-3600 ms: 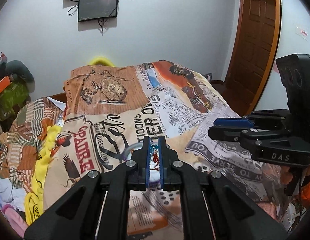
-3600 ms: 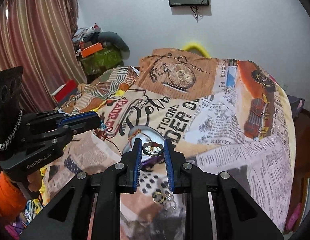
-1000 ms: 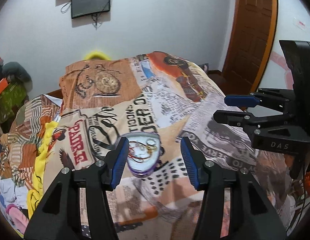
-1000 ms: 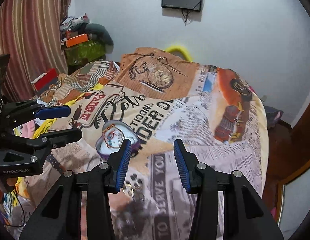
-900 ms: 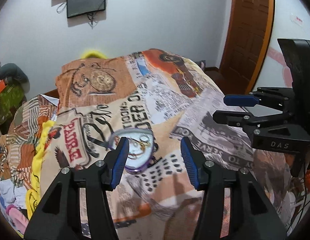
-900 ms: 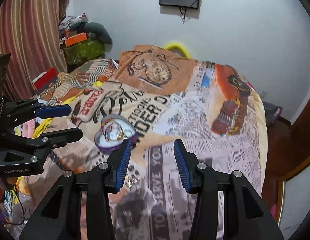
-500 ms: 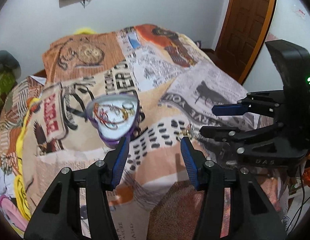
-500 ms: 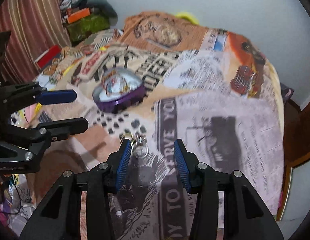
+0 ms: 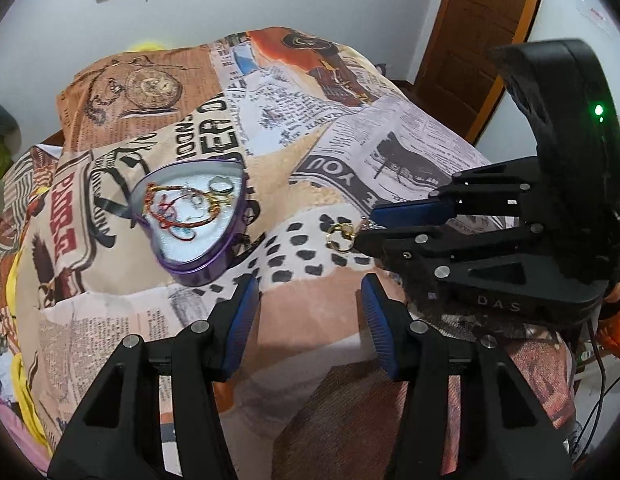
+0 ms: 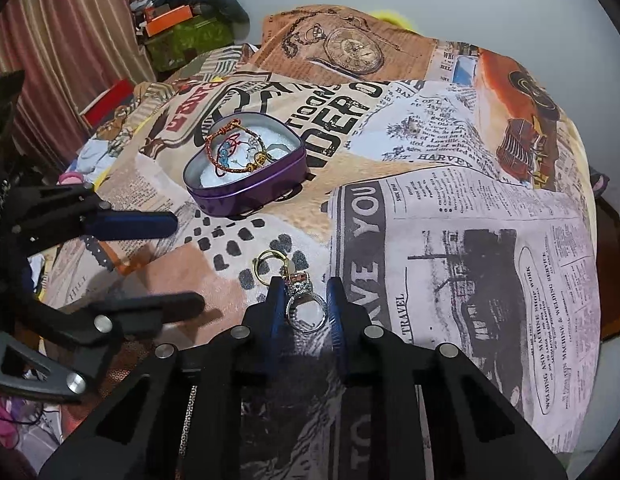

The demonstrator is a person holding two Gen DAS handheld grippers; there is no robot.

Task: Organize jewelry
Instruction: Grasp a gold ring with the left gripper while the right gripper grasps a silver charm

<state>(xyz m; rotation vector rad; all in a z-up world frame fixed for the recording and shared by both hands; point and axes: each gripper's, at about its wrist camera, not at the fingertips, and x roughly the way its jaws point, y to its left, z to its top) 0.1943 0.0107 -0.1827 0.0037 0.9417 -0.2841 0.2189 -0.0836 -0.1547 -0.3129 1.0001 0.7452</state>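
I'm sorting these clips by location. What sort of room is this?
Most likely a bedroom in a home. The jewelry lies on a bed covered by a printed bedspread, there is a curtain on one side, and a wooden door stands past the foot of the bed.

A purple heart-shaped tin (image 10: pixel 245 176) sits open on the bed, holding tangled bracelets (image 10: pixel 233 148). Nearby lie a silver ring (image 10: pixel 305 312) and a gold ring (image 10: pixel 265 266).
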